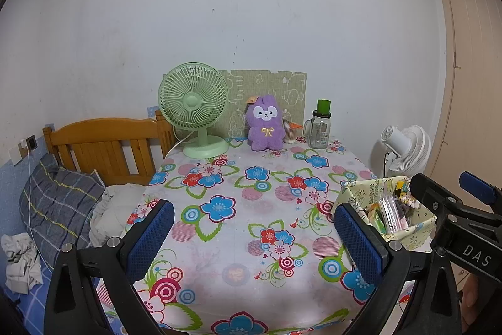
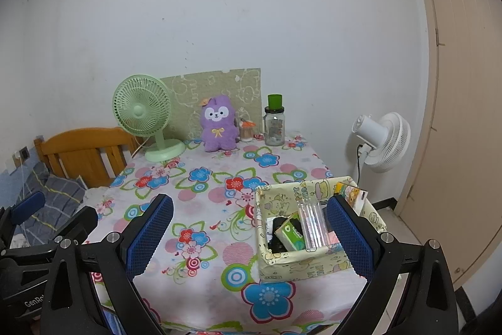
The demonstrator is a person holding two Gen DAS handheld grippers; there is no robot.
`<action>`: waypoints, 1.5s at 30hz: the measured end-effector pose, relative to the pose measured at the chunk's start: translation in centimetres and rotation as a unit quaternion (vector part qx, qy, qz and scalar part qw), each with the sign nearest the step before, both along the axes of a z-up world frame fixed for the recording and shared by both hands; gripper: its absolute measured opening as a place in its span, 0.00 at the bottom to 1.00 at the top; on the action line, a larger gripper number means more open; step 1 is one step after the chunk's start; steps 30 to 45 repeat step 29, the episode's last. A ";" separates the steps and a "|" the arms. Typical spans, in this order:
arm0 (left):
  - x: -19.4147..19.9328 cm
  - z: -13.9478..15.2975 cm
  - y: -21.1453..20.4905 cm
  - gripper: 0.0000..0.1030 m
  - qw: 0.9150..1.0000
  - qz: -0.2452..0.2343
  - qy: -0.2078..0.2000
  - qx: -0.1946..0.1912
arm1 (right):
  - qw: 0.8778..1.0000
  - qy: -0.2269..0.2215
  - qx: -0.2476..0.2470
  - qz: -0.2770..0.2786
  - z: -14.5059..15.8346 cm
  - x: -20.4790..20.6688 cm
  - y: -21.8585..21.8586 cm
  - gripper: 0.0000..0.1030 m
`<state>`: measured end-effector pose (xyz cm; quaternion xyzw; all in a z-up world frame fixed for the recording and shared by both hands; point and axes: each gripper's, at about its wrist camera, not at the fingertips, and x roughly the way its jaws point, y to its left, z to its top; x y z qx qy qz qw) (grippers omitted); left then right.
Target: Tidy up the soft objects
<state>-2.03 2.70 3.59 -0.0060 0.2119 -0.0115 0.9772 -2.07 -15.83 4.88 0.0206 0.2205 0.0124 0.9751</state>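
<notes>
A purple plush toy (image 1: 266, 124) (image 2: 218, 124) sits upright at the back of the table, against a green patterned board. My left gripper (image 1: 255, 236) hovers open over the near part of the flowered tablecloth (image 1: 238, 197), nothing between its blue pads. My right gripper (image 2: 249, 233) is open too, over the near right of the table beside a yellow cloth box (image 2: 313, 259) (image 1: 417, 228) that holds a green tissue pack (image 2: 291, 233), a clear tube and small items. The right gripper's body shows at the right edge of the left wrist view. Both grippers are far from the plush.
A green desk fan (image 1: 196, 109) (image 2: 146, 118) stands left of the plush. A glass jar with a green lid (image 1: 320, 126) (image 2: 274, 123) and a small cotton-swab holder (image 2: 246, 129) stand to its right. A wooden bed headboard (image 1: 103, 143), pillow and bedding lie left; a white floor fan (image 2: 382, 140) and door stand right.
</notes>
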 end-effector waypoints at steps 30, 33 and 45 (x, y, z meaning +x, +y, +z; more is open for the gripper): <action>0.1 -0.1 -0.2 1.00 1.000 -0.001 0.002 0.001 | 1.000 0.003 0.002 -0.005 -0.5 0.3 -0.5 0.97; 0.1 -0.1 -0.2 1.00 1.000 -0.001 0.002 0.001 | 1.000 0.003 0.002 -0.005 -0.5 0.3 -0.5 0.97; 0.1 -0.1 -0.2 1.00 1.000 -0.001 0.002 0.001 | 1.000 0.003 0.002 -0.005 -0.5 0.3 -0.5 0.97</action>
